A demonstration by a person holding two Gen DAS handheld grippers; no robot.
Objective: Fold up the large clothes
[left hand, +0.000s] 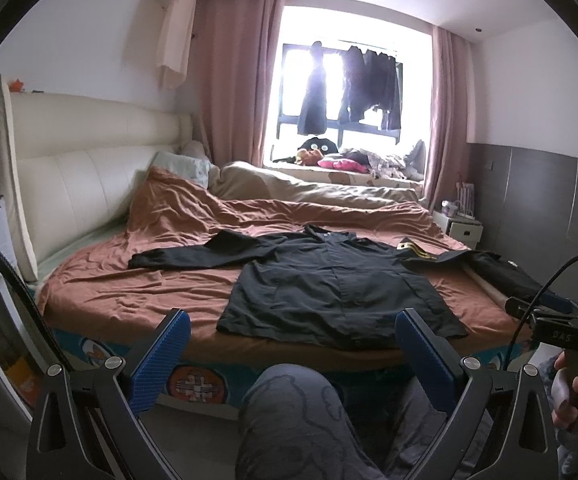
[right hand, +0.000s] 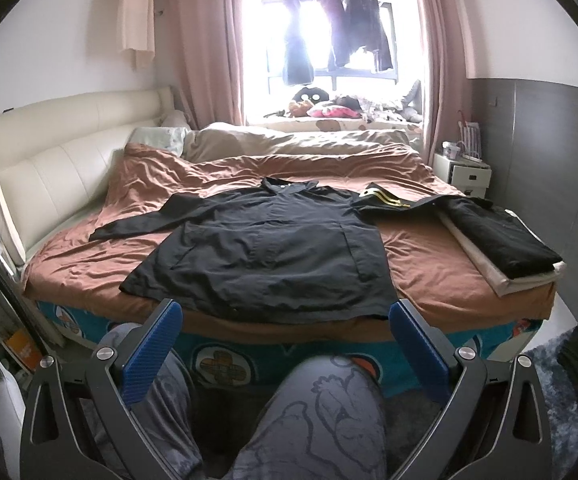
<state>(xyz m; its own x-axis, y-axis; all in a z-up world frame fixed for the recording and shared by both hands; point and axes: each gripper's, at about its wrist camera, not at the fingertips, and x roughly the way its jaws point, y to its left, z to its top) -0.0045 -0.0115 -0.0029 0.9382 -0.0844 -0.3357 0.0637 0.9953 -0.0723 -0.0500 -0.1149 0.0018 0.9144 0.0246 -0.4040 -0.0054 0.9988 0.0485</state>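
Note:
A large black long-sleeved shirt (left hand: 329, 280) lies spread flat on the brown bed cover, collar away from me, hem near the bed's front edge; it also shows in the right wrist view (right hand: 265, 252). Its left sleeve (right hand: 137, 224) stretches out to the left. Its right sleeve runs toward a gold-striped cuff (right hand: 381, 198). My left gripper (left hand: 293, 332) is open and empty, held short of the hem above my knees. My right gripper (right hand: 285, 320) is open and empty, also short of the hem.
A folded black garment on a cream folded cloth (right hand: 501, 248) lies at the bed's right edge. The cream headboard (right hand: 49, 160) is on the left, a white nightstand (right hand: 469, 176) at back right. A rumpled duvet and pillows (right hand: 269, 140) lie behind. My knees (right hand: 329, 412) are below the grippers.

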